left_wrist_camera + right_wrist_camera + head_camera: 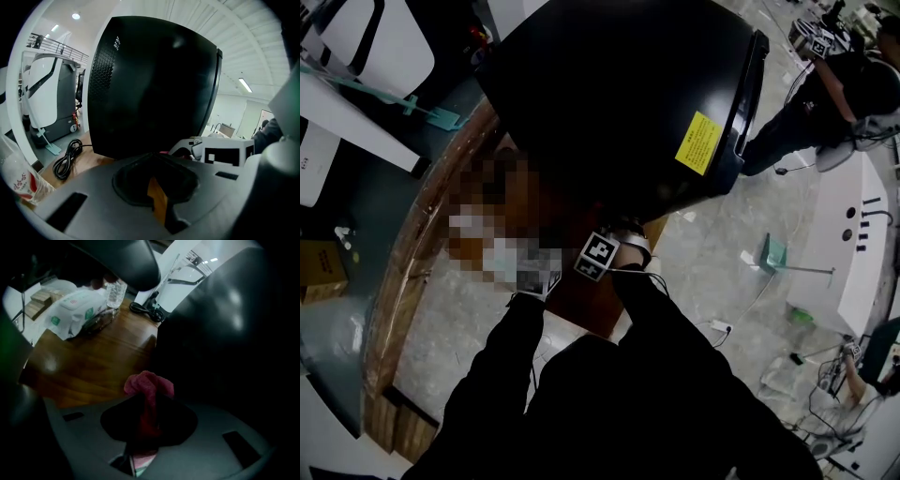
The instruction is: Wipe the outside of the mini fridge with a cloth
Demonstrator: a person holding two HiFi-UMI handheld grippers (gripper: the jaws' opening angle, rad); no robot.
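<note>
The mini fridge (619,103) stands upright on the wooden table (93,362), with its black side wall just right of the pink cloth (149,384). The right gripper (147,401) is the nearer one, its jaws clamped on that cloth. Whether the cloth touches the wall is unclear. The left gripper (154,164) faces the fridge with its jaws together and empty.

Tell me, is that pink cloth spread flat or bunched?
Bunched: the pink fuzzy cloth pokes out as a crumpled wad, pinched by the right gripper.
</note>
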